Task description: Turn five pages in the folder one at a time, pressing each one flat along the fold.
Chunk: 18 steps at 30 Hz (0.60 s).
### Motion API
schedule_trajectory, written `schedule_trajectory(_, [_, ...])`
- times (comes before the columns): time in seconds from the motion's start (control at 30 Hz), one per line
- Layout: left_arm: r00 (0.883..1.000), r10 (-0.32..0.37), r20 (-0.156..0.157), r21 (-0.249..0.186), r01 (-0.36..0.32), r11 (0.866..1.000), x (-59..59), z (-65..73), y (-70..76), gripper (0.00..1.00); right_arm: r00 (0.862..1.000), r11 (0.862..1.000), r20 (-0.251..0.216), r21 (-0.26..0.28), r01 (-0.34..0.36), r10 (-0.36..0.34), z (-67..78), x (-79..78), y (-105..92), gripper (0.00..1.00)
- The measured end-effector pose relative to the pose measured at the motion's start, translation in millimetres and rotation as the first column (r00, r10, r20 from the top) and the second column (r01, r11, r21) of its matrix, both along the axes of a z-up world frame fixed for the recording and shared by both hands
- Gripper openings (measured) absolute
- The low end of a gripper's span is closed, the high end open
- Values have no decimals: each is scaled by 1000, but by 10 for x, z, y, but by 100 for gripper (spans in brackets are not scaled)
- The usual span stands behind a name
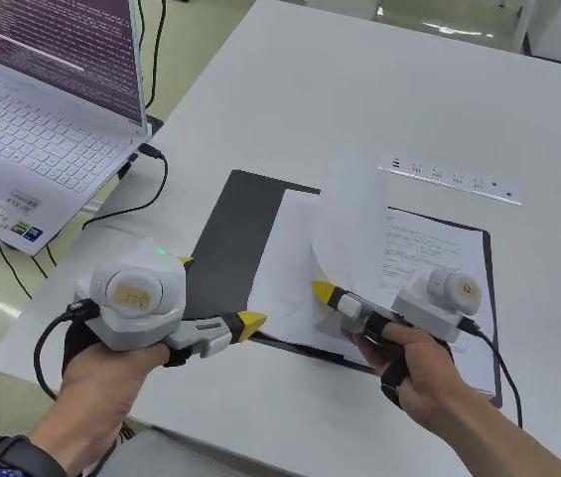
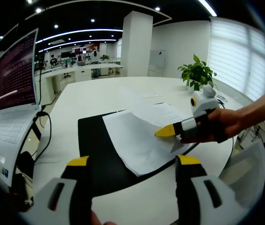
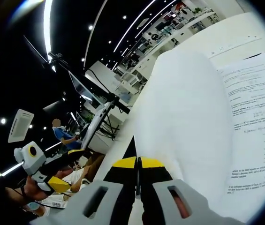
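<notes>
My right gripper (image 1: pixel 325 292) is pinched shut on the page (image 1: pixel 350 229), holding it upright over the right half of the folder (image 1: pixel 228 234). My left gripper (image 1: pixel 250 320) sits wide open at its near-left edge, so I reckon the page should swing leftward toward it.

Open laptop (image 1: pixel 47 109) and power strip (image 1: pixel 449 179) on white table (image 1: pixel 359 79)

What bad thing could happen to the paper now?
The right gripper pinches the lifted page just at its edge, so a quick tug might tear or crease it. The page could also slip out and flop down again. The left gripper is open and off the paper, so nothing holds the folder down; it might slide.
</notes>
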State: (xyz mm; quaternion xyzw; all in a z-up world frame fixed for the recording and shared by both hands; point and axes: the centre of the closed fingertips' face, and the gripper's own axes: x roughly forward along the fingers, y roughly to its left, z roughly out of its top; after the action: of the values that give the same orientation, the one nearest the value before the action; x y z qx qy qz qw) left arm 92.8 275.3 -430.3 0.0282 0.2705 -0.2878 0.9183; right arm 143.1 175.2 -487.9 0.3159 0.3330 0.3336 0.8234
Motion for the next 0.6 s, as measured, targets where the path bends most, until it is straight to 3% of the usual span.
schedule_trajectory(0.6, [1000,13,-23,9,-13,1000,-9,-61,115,72,997,998,-76,59,-21,26,-209,-10,311,0])
